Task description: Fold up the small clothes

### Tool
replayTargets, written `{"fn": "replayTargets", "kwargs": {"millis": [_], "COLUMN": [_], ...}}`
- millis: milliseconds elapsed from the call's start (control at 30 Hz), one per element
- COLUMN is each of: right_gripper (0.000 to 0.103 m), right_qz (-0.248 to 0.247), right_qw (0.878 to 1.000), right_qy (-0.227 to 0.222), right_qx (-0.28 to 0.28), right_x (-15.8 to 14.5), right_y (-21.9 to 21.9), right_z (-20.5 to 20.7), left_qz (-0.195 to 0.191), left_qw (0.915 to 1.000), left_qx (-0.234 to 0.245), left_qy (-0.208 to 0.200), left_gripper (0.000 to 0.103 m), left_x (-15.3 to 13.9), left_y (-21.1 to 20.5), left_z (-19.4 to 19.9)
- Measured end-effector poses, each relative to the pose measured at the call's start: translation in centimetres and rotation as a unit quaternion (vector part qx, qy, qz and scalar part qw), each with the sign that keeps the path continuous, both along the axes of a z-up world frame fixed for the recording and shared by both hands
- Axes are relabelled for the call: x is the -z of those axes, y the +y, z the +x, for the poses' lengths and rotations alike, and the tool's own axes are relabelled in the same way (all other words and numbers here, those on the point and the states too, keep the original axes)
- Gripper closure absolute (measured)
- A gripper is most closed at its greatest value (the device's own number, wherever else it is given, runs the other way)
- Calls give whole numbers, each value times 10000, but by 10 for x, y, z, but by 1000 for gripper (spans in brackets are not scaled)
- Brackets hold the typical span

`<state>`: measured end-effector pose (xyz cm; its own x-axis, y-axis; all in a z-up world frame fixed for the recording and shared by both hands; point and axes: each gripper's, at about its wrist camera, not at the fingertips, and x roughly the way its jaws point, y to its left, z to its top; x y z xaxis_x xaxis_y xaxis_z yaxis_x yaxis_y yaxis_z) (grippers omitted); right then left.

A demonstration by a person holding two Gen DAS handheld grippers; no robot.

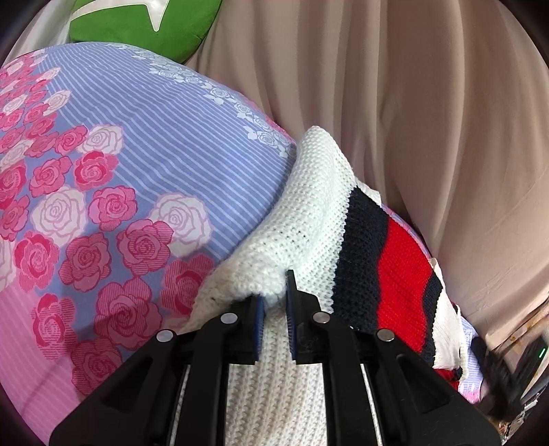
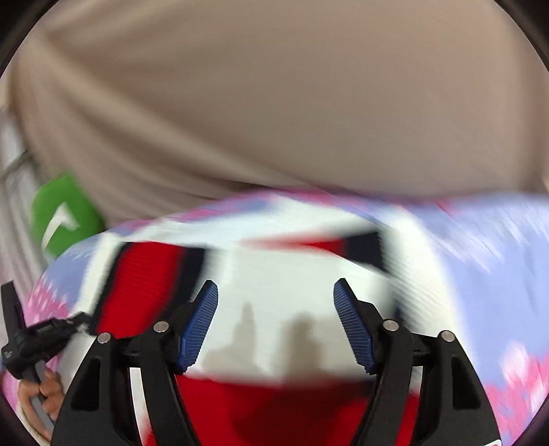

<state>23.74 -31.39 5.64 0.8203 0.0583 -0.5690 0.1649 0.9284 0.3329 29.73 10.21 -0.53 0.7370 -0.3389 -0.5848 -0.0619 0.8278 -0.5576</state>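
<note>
- My left gripper has its jaws nearly together, pinching a raised ridge of the white knit of the sweater; the fold of cloth bulges up between the blue pads.
- My right gripper stands wide open above the white panel with nothing between its pads; that view is badly motion-blurred, so I cannot tell how close it is to the cloth.
- The sweater, white with navy and red bands, lies on the rose-patterned bedsheet, near the bed's far edge by the beige curtain.
- I judge the fold under way: part of the knit looks doubled over, red showing under the white in the right view, but I cannot tell how many folds are in.
- Left to do, as I read it: lay the pinched edge across, let go, flatten.
- A green cushion sits at the far corner, well apart.
</note>
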Motion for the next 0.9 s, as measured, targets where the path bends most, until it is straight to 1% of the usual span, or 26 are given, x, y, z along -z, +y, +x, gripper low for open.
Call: {"fn": "replayTargets", "kwargs": {"millis": [67,133,200,267,300,333,367,400,433,467,533,567,600,633,667,700,733,767,833,867,900], "right_gripper": [34,34,34,35,42,51,77,94,94,94,95,95,95,95,95,95,95,95,92,87,85], "right_qz": [466,822,794,613,484,333,175,106,82,61,202,263,276,211,51,-60,1,18,53,51,-8], "right_qw": [9989,9965,9966,9974,9975,9969,9960,9951,9956,9967,9952,9945,9951,9973,9997,9991,9972,9980,9987,9990,9991], "right_qy": [30,-76,-87,95,244,418,584,626,485,112,-531,-732,-758,-564,-104,389,734,617,509,436,364], "right_qx": [50,-106,-213,-369,-464,-571,-655,-753,-795,-799,-801,-698,-573,-409,-222,-153,-165,-152,-38,67,216], "right_x": [15,21,19,19,20,22,24,22,16,0,-27,-35,-35,-26,-7,14,36,31,15,8,3], "right_y": [-23,-29,-26,-16,-8,0,6,16,20,23,22,18,12,5,-1,-5,-8,-9,-12,-11,-11], "right_z": [-13,-16,-10,2,10,18,26,30,28,20,2,-5,-7,-2,10,22,31,28,16,11,4], "left_qz": [6,6,-21,-42,-46,-21,43,93,126,159,164,134,116,108,123,160,214,290,325,308,295], "left_qw": [10000,10000,10000,9999,9998,9997,9997,9997,9997,9996,9995,9996,9997,9997,9997,9998,9997,9995,9994,9995,9995], "left_qx": [1,15,6,-20,-35,-49,-57,-62,-69,-107,-178,-194,-187,-189,-176,-125,-95,-88,-71,-58,-60], "left_qy": [-23,-48,-92,-155,-193,-220,-223,-213,-209,-215,-191,-147,-104,-93,-97,-72,-42,-45,-47,-37,-35], "left_gripper": [92,92,92,92,92,92,92,93,93,93,93,93,93,93,93,93,92,92,92,92,92], "left_x": [0,-2,-4,-6,-8,-9,-10,-11,-12,-12,-13,-12,-11,-11,-11,-11,-9,-10,-10,-10,-10], "left_y": [1,2,4,7,9,10,11,11,11,13,16,17,17,19,19,18,13,12,9,9,10], "left_z": [-1,-4,-8,-12,-13,-14,-15,-15,-16,-17,-18,-18,-16,-17,-17,-17,-14,-15,-14,-13,-13]}}
